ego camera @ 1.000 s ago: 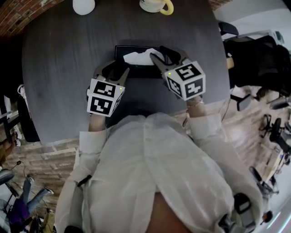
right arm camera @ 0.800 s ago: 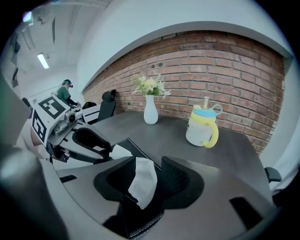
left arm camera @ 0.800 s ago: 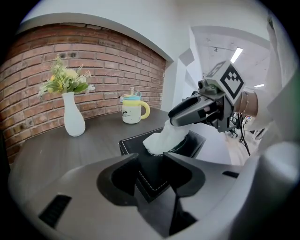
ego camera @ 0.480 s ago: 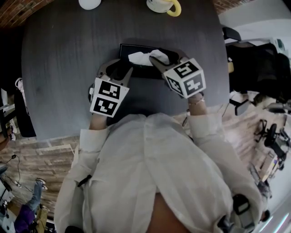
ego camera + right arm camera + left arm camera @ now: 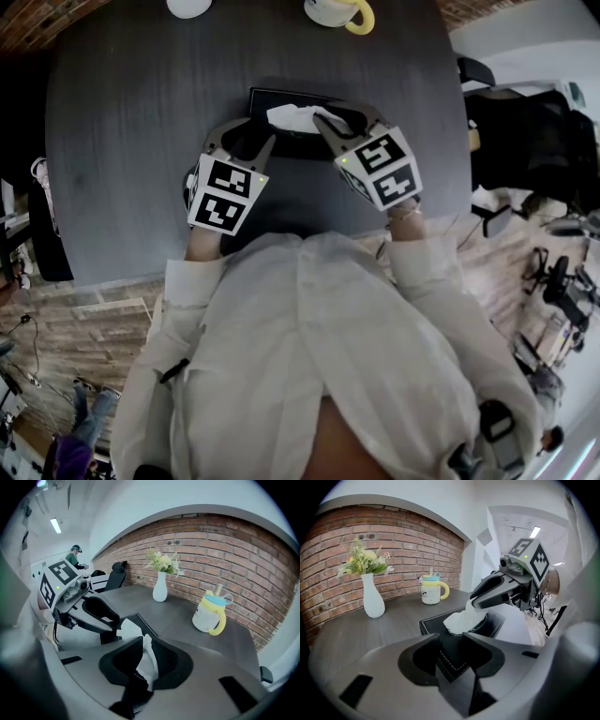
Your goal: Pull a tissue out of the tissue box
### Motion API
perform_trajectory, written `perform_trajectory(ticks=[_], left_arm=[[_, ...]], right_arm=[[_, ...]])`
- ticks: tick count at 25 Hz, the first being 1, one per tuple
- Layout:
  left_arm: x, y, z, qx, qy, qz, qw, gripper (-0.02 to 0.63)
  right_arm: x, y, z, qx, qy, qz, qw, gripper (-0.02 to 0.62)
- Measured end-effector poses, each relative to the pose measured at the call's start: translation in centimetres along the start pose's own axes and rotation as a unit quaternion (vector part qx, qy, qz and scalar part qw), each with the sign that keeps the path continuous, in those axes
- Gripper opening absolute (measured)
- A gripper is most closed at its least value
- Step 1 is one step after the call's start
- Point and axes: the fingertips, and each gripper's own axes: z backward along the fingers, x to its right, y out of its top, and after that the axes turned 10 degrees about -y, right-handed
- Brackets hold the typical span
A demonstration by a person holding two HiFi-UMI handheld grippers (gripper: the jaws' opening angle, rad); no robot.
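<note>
Now right tongs (image 5: 145, 645), just closing, pinch the upright tissue (image 5: 129, 628); left tongs (image 5: 451, 640) gape around the box (image 5: 436, 625) corner

White vase (image 5: 373, 603), yellow-handled cup (image 5: 432, 590), brick wall (image 5: 328, 555)

Even indoor light, strong fisheye bend.
Ceiling strip lights (image 5: 56, 525) give soft, flat light. The dark table (image 5: 122, 141) carries a dull sheen and faint shadows, while the white tissue (image 5: 292, 117) is close to blown out. Edges darken to black corners, and the brick wall (image 5: 225, 550) bows into an arc. The left gripper (image 5: 450, 641) and right gripper (image 5: 146, 644) loom slightly soft nearest their lenses.
</note>
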Motion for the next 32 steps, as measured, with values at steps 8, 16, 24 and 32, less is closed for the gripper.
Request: perform_trajectory(ticks=[8,16,24,32], left_arm=[[-0.1,0.1,0.2,0.007,0.003,0.005,1.0000,0.146],[-0.1,0.0,0.1,0.008,0.007,0.004,0.9999,0.146],[0.0,-0.1,0.0,0.005,0.003,-0.002,1.0000,0.146],[0.0,0.1,-0.1,-0.001,0.002,-0.011,0.9999,0.146]], right_arm=[[-0.8,0.5,1.0,0.006,-0.009,-0.001,1.000,0.011],[-0.9,1.1,1.8,0.031,-0.009,-0.017,0.999,0.008],[-0.5,2.3,2.3,0.059,-0.019,-0.069,0.996,0.006],[0.3,3.8,2.8,0.085,-0.023,-0.094,0.992,0.006]])
